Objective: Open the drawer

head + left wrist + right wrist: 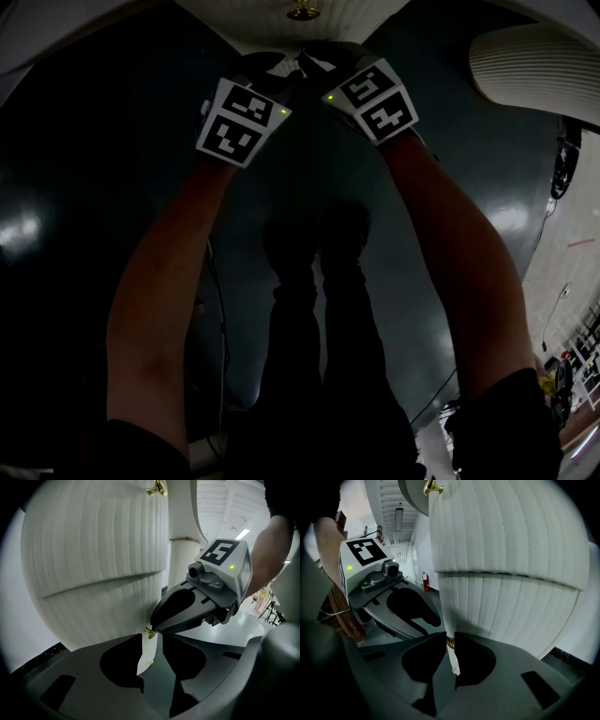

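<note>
**Both tools at one brass knob on a white ribbed drawer**

The drawer (93, 616) is a white, ribbed front. A seam divides it from a like front (93, 536) above, which carries its own brass handle (157, 487). The inside of either cannot be seen.

A small brass knob (450, 642) sits on the drawer, and both tools meet there. The right tool (450, 638) has its jaws drawn almost together, pinching the knob at their tips. The left tool (151, 637) has its jaws a little apart, with the same knob at the mouth of the gap. I cannot tell whether they touch it. A second, smaller brass piece (453, 671) shows lower on the white front, seen through the slit between the jaws.

In the head view, two bare forearms (169, 272) reach to the marker cubes over a dark, glossy floor (94, 187). The person's legs (314, 309) are between them. Behind the tools runs a pale corridor with a ceiling light strip (399, 515).
</note>
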`<state>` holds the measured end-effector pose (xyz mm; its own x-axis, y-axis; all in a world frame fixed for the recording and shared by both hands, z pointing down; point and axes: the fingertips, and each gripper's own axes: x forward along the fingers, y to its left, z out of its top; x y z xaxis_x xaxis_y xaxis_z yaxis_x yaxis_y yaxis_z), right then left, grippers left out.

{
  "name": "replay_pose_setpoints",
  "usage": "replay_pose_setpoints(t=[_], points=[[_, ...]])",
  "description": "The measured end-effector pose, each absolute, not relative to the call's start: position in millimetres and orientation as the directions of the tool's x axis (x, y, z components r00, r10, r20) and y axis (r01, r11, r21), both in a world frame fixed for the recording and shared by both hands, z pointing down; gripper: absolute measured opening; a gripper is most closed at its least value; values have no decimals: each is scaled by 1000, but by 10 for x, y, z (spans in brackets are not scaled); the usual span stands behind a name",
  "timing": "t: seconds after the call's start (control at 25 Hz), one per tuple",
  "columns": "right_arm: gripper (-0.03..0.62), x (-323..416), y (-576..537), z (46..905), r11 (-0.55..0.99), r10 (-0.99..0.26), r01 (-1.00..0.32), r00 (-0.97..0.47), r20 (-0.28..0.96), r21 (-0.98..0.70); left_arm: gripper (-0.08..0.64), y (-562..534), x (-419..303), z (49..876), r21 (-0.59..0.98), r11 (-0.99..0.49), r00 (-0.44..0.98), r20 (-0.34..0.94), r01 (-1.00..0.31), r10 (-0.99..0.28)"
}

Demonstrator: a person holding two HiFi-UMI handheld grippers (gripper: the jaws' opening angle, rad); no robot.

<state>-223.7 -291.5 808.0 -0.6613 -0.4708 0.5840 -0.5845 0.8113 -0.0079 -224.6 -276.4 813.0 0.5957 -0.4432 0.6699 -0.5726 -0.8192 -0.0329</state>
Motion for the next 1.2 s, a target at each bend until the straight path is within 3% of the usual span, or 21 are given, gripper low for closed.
replay_pose_setpoints(t=[0.24,0.68,1.04,1.2], points=[[17,-2244,-2848,8095,830,-439,-558,-661,608,-7,131,-2705,-2282,8154,-11,-830,597,689,-558,-411],[17,-2216,-2867,8137,858,-427,-513,-671,607,37,115,-2792,-2413,8159,32,-767,595,652,-641,-470],[17,-2299,-2655,8064,871,-396,-492,-688,608,10,114,-2753,-2465,7443,157,-673,656,463,-722,-596],[17,-2285,-2571,8125,867,-396,-498,-694,601,-5,110,-2695,-2530,7484,173,-655,651,451,-735,-611]])
